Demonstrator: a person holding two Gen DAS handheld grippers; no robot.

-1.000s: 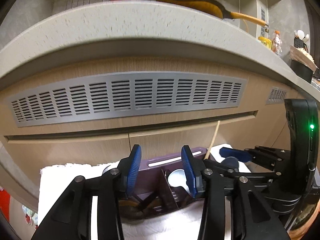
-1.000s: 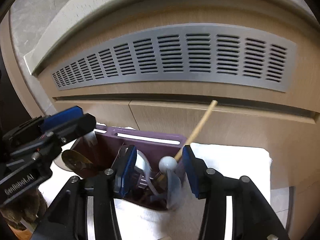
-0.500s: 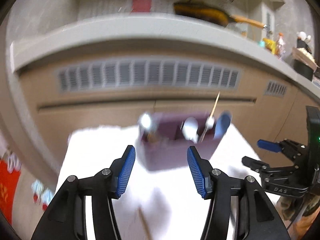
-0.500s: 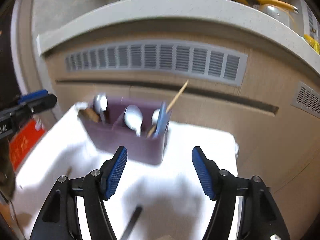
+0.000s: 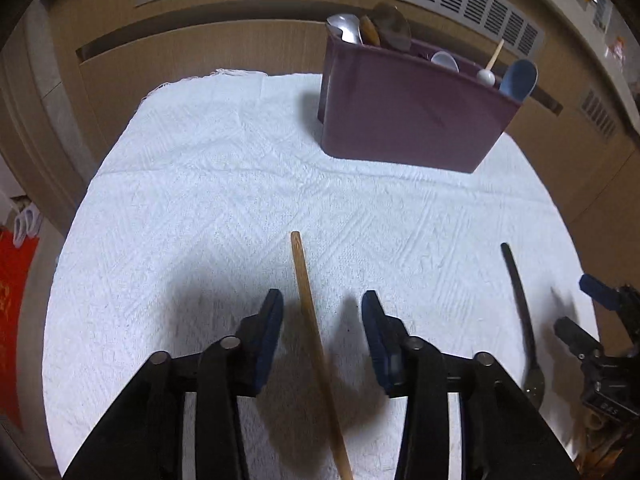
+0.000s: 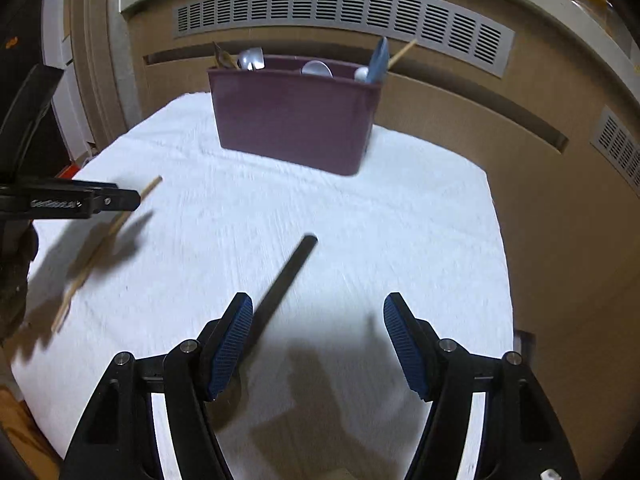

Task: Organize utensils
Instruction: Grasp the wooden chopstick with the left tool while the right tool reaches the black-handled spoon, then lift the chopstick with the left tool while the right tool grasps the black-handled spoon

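Note:
A purple utensil caddy (image 5: 408, 116) stands at the far side of a white cloth (image 5: 224, 184), holding several spoons and a wooden stick; it also shows in the right wrist view (image 6: 296, 124). My left gripper (image 5: 322, 316) is open, its jaws either side of a wooden stick (image 5: 310, 312) lying on the cloth. The stick also shows in the right wrist view (image 6: 100, 248). My right gripper (image 6: 318, 328) is open over the cloth, with a black-handled utensil (image 6: 286, 276) lying by its left finger. That utensil shows at the right in the left wrist view (image 5: 522, 312).
A wooden cabinet front with a grey vent grille (image 6: 344, 12) rises behind the cloth (image 6: 360, 216). The left gripper (image 6: 68, 202) shows at the left edge of the right wrist view. The right gripper (image 5: 600, 340) shows at the right edge of the left wrist view.
Both grippers have pulled back from the caddy and dropped toward the near part of the cloth. The left now straddles the wooden stick; the right hovers by the black-handled utensil.

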